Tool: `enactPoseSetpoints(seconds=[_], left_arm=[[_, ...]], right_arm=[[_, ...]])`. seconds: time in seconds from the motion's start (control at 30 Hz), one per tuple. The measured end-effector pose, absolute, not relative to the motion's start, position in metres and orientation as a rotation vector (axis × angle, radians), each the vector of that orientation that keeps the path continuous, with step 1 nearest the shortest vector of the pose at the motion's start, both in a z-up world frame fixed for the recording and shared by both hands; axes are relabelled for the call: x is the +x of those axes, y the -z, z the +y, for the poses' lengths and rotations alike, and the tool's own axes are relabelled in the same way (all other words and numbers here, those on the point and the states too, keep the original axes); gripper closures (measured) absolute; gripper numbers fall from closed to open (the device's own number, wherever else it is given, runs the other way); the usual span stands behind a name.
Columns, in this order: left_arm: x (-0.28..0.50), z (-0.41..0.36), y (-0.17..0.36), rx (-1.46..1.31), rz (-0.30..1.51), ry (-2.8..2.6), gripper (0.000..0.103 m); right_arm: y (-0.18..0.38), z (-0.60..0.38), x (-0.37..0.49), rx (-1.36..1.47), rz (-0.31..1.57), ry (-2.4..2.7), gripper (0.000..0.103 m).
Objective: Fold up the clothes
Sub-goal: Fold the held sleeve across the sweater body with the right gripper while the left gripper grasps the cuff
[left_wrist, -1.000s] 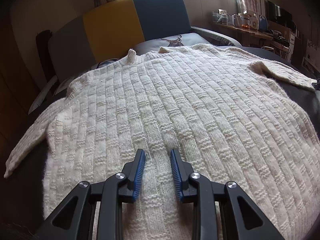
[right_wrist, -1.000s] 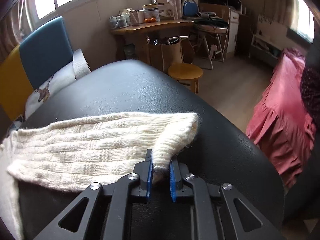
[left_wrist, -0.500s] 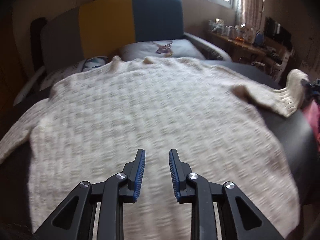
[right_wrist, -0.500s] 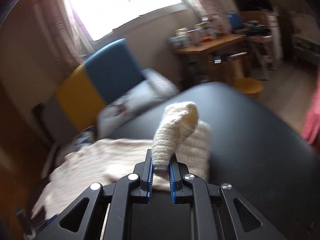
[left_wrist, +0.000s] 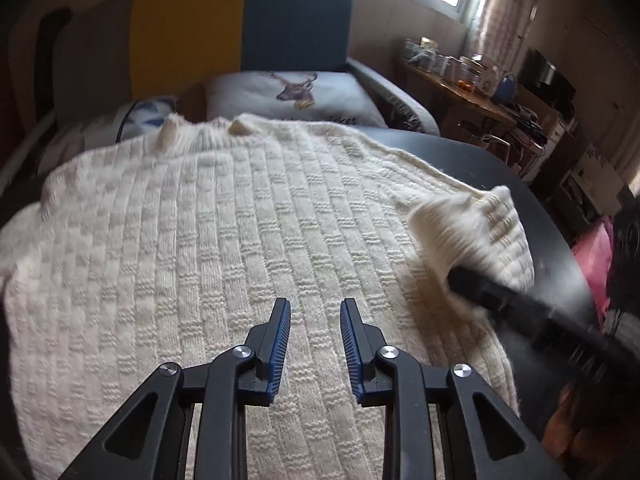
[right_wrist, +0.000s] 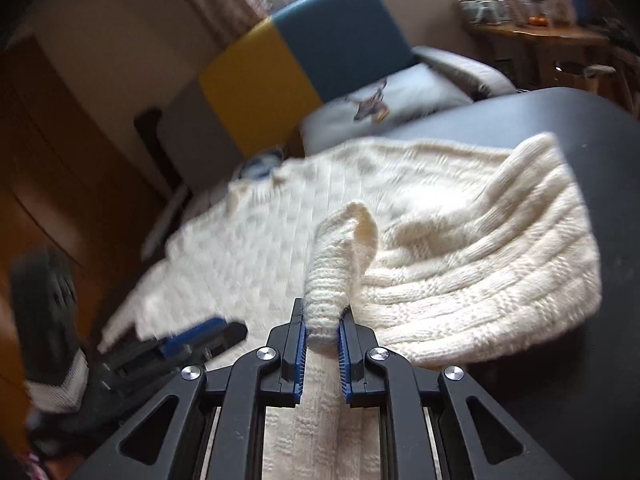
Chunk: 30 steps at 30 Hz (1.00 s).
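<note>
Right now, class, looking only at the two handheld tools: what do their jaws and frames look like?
Both match. The left gripper and right gripper have matte black angular frames with triangular cut-outs and round silver bolts at the pivots. The jaws are straight, slim and black, lined inside with ridged blue pads. No cables, markings or sleeves show.

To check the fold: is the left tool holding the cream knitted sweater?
No, the left tool is open above the cream knitted sweater, gripping nothing.

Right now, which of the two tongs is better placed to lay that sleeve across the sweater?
The right tongs: they already pinch the sleeve cuff above the sweater. The left tongs hover open, holding nothing.
</note>
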<state>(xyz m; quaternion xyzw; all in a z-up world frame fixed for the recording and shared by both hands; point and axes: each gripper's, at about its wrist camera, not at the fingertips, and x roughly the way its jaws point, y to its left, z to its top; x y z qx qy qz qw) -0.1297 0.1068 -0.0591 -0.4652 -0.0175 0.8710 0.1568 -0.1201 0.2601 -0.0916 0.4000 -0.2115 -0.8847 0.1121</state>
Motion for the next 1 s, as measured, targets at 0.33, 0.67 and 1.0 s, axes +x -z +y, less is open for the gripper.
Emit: enactPoseSetpoints(seconds=[0.33, 0.67, 1.0], left_arm=[[-0.132, 0.113, 0.068, -1.328, -0.118, -2.398, 0.074], [-0.132, 0.126, 0.080, -1.361, -0.212, -2.352, 0.063], [-0.131, 0.150, 0.086, -1.398, -0.194, -2.274, 0.072]], right_arm=[[0.087, 0.272, -0.066, 1.135, -0.615, 2.588, 0.068], [0.115, 0.258, -0.038, 1.248, -0.443, 2.574, 0.067], [0.117, 0.239, -0.031, 1.184, -0.232, 2.671, 0.060]])
